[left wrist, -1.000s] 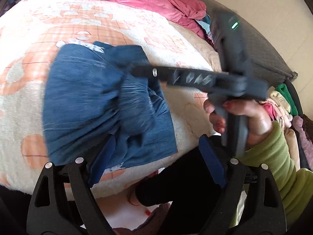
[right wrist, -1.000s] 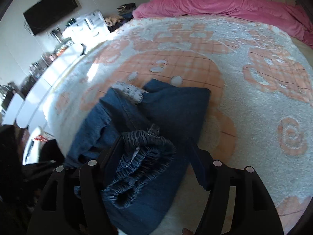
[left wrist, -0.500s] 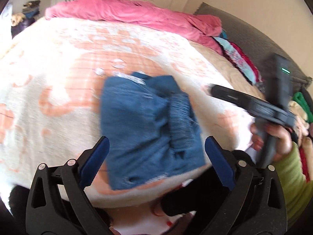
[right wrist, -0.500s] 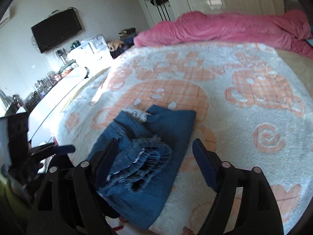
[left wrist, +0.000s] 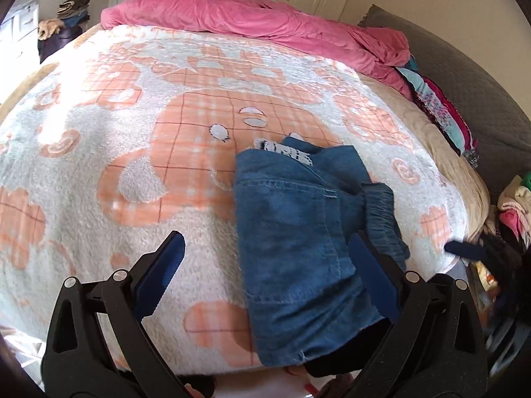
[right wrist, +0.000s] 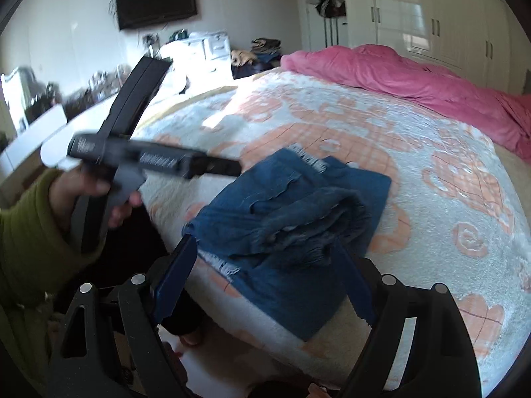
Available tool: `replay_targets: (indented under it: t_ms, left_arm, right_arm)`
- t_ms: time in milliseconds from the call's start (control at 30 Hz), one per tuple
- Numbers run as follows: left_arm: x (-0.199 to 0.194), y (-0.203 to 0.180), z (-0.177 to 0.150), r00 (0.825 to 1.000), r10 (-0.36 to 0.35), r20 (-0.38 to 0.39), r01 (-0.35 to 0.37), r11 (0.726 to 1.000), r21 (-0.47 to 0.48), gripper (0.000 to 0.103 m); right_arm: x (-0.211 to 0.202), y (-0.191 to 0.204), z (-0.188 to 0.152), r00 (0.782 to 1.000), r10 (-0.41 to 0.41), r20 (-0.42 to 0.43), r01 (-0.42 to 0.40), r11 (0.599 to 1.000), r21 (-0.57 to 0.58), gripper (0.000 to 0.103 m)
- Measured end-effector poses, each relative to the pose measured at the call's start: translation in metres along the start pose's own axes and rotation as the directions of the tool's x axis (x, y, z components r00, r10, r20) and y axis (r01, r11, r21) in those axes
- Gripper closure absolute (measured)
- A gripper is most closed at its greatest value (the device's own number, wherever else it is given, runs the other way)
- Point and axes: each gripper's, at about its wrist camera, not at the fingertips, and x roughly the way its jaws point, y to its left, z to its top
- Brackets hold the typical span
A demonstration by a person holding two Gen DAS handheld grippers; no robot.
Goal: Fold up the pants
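pants (left wrist: 298, 245): folded denim bundle at near edge of bed (left wrist: 132, 165) | my left gripper (left wrist: 265, 278) and right gripper (right wrist: 265, 282) both spread, empty, above it | soft, thick, floppy denim; I judge near hem safest hold

Left gripper (left wrist: 265, 275): black frame, silver screws, blue serrated pads (left wrist: 159, 278). Left hand (right wrist: 93, 192): bare skin, olive-green sleeve (right wrist: 30, 248).

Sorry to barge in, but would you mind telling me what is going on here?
A person holding a gripper in each hand is folding blue jeans on a bed blanket. The jeans lie in a folded bundle near the bed's edge. The left gripper and the right gripper are open, and neither grips the jeans.
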Motion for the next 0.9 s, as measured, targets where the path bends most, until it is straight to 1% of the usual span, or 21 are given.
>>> replay_targets:
  t_ms: [67, 133, 200, 267, 300, 333, 400, 467, 500, 533, 567, 600, 633, 667, 733, 767, 867, 900]
  left_arm:
    - [0.004, 0.001, 0.003, 1.000, -0.001, -0.007, 0.001, 1.000, 0.008, 0.011]
    - [0.010, 0.002, 0.005, 1.000, -0.008, -0.021, 0.008, 1.000, 0.015, 0.016]
    - [0.019, 0.002, 0.009, 0.998, -0.035, -0.047, 0.035, 0.999, 0.013, 0.033]
    - [0.029, 0.002, 0.013, 0.996, -0.051, -0.070, 0.053, 0.998, 0.016, 0.043]
    - [0.036, 0.003, 0.014, 0.995, -0.045, -0.085, 0.047, 0.999, 0.020, 0.046]
    - [0.042, 0.005, 0.015, 0.994, -0.042, -0.098, 0.044, 0.999, 0.016, 0.047]
    - [0.054, 0.006, 0.016, 0.991, -0.048, -0.123, 0.049, 0.999, 0.010, 0.048]
    - [0.062, 0.007, 0.016, 0.990, -0.045, -0.136, 0.046, 0.999, 0.009, 0.048]
    - [0.065, 0.007, 0.016, 0.989, -0.045, -0.139, 0.046, 0.999, 0.007, 0.048]
    - [0.066, 0.007, 0.016, 0.989, -0.045, -0.140, 0.046, 0.999, 0.005, 0.048]
    - [0.067, 0.008, 0.016, 0.989, -0.045, -0.140, 0.046, 0.999, 0.002, 0.048]
    - [0.068, 0.008, 0.016, 0.989, -0.048, -0.140, 0.048, 0.999, -0.002, 0.047]
    - [0.069, 0.009, 0.016, 0.989, -0.051, -0.141, 0.050, 0.999, -0.007, 0.047]
    - [0.069, 0.010, 0.016, 0.988, -0.053, -0.142, 0.053, 0.999, -0.008, 0.046]
    - [0.069, 0.010, 0.015, 0.989, -0.054, -0.139, 0.054, 0.999, -0.005, 0.045]
    - [0.069, 0.010, 0.015, 0.989, -0.053, -0.137, 0.053, 0.999, -0.004, 0.044]
    - [0.070, 0.009, 0.014, 0.990, -0.051, -0.132, 0.051, 0.999, -0.008, 0.041]
    - [0.070, 0.008, 0.013, 0.991, -0.047, -0.129, 0.046, 0.999, -0.008, 0.041]
  right_arm:
    - [0.011, 0.015, -0.001, 1.000, 0.006, -0.023, -0.007, 0.999, -0.050, 0.022]
    - [0.021, 0.027, -0.001, 0.999, 0.018, -0.042, -0.021, 0.996, -0.083, 0.023]
    - [0.032, 0.038, 0.001, 0.998, 0.031, -0.059, -0.038, 0.993, -0.115, 0.029]
    - [0.038, 0.047, 0.003, 0.997, 0.028, -0.067, -0.038, 0.987, -0.157, 0.034]
    - [0.043, 0.052, 0.005, 0.997, 0.029, -0.070, -0.041, 0.982, -0.183, 0.038]
    - [0.045, 0.054, 0.006, 0.997, 0.030, -0.070, -0.043, 0.979, -0.199, 0.038]
    - [0.053, 0.060, 0.008, 0.996, 0.034, -0.081, -0.051, 0.973, -0.227, 0.038]
    - [0.067, 0.062, 0.009, 0.994, 0.012, -0.110, -0.040, 0.966, -0.255, 0.039]
    - [0.077, 0.060, 0.009, 0.992, -0.007, -0.128, -0.027, 0.965, -0.261, 0.043]
    - [0.084, 0.060, 0.008, 0.990, -0.030, -0.140, -0.008, 0.964, -0.267, 0.050]
    - [0.090, 0.058, 0.008, 0.987, -0.040, -0.158, -0.005, 0.961, -0.277, 0.067]
    - [0.094, 0.059, 0.006, 0.984, -0.036, -0.174, -0.015, 0.958, -0.285, 0.089]
    - [0.091, 0.059, 0.004, 0.984, -0.002, -0.179, -0.048, 0.960, -0.276, 0.095]
    - [0.087, 0.061, 0.003, 0.983, 0.017, -0.182, -0.068, 0.959, -0.275, 0.095]
    - [0.076, 0.065, -0.005, 0.983, 0.003, -0.183, -0.060, 0.950, -0.306, 0.095]
    - [0.075, 0.063, -0.009, 0.982, 0.002, -0.191, -0.060, 0.953, -0.298, 0.096]
    - [0.087, 0.051, -0.020, 0.977, 0.011, -0.214, -0.061, 0.971, -0.229, 0.096]
    - [0.090, 0.048, -0.021, 0.979, 0.022, -0.205, -0.065, 0.976, -0.206, 0.095]
